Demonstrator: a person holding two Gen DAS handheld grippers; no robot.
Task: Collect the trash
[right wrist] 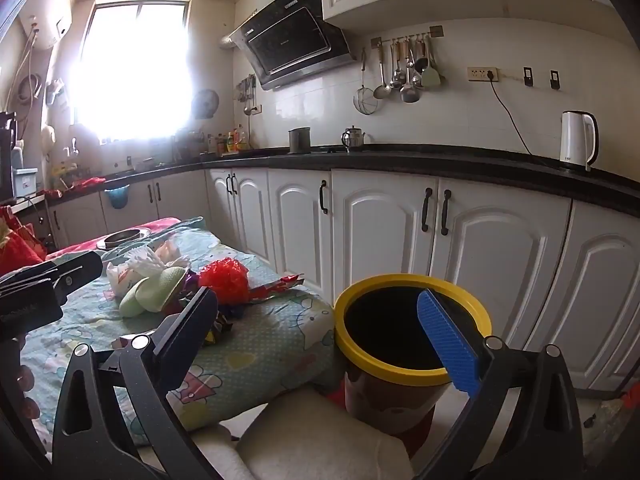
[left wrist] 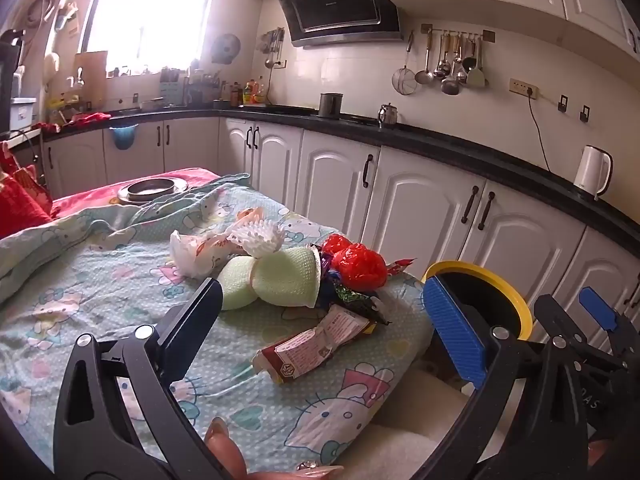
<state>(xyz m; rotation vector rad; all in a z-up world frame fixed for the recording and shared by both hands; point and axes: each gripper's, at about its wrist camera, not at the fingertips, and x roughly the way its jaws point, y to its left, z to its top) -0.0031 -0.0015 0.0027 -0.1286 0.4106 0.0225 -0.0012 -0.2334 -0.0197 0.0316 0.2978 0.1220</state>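
A heap of trash lies on the cartoon-print cloth [left wrist: 100, 280]: crumpled white paper [left wrist: 192, 252], a white foam net [left wrist: 260, 236], pale green foam cups [left wrist: 280, 280], a red plastic bag [left wrist: 358, 266], dark snack wrappers [left wrist: 352, 300] and a brown wrapper [left wrist: 316, 348]. My left gripper [left wrist: 326, 320] hovers open just short of the heap, with the brown wrapper lying below its jaws, untouched. A yellow-rimmed bin [right wrist: 400, 280] stands by the table's right end. My right gripper [right wrist: 320, 332] is open and empty near the bin's mouth. The red bag [right wrist: 224, 276] and green cups [right wrist: 160, 288] also show there.
A metal dish [left wrist: 152, 190] sits at the cloth's far end on a red cover. White cabinets [right wrist: 380, 240] under a black counter run along the right, with a white kettle [right wrist: 578, 140]. A white cushion [right wrist: 320, 432] lies under the bin. A hand [left wrist: 224, 452] shows at the bottom edge.
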